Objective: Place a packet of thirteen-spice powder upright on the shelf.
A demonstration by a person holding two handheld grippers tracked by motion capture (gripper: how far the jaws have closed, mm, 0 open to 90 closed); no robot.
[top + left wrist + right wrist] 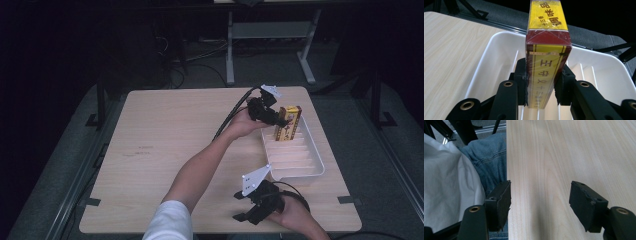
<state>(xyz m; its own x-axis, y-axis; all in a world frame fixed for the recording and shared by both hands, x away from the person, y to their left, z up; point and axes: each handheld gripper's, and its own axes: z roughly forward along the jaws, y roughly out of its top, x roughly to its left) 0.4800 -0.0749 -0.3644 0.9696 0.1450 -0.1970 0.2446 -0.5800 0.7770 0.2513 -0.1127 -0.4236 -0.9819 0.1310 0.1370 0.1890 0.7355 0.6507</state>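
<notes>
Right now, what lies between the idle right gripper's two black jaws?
Nothing: the right gripper stands open over bare pale wooden table, seen in the right gripper view.

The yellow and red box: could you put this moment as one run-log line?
left gripper: shut on yellow and red box, upright over white tray | right gripper: jaws open, empty, over table

The box (547,60) was bright yellow with a dark red band, its narrow side yellow with thin dark stripes and brown characters. The tray (499,47) beneath it was plain white with ribs, and the table (180,135) showed pale wood grain. Both hand-held grippers, the left (272,119) and the right (540,202), were black, and the sleeve (167,222) was white.
</notes>
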